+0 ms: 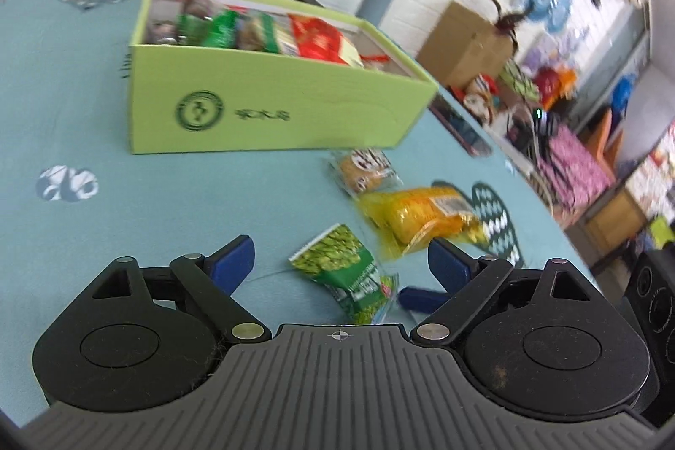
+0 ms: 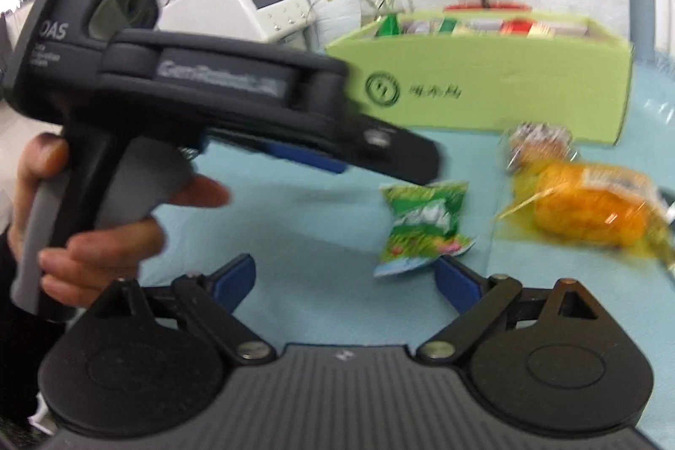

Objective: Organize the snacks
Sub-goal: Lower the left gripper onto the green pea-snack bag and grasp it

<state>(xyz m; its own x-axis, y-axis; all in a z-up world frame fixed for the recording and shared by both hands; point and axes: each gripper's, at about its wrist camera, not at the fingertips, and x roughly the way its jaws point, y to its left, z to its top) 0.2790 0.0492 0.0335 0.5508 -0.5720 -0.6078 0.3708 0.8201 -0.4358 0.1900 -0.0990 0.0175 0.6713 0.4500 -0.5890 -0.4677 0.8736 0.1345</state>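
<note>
The left gripper (image 1: 339,260) hung released, jaws spread, with the green snack packet (image 1: 348,275) on the tablecloth (image 1: 84,112) between them. The right gripper (image 2: 346,277) was released too; the packet lay toward one o'clock.

Green box (image 1: 270,104): dark round logo plus short print on its side, blurred, unreadable. Left gripper (image 2: 219,87) body in the right wrist view: "DAS" legible on its rear housing; side lettering smeared, possibly "GenRobot". Snack packet print too blurred to read.
</note>
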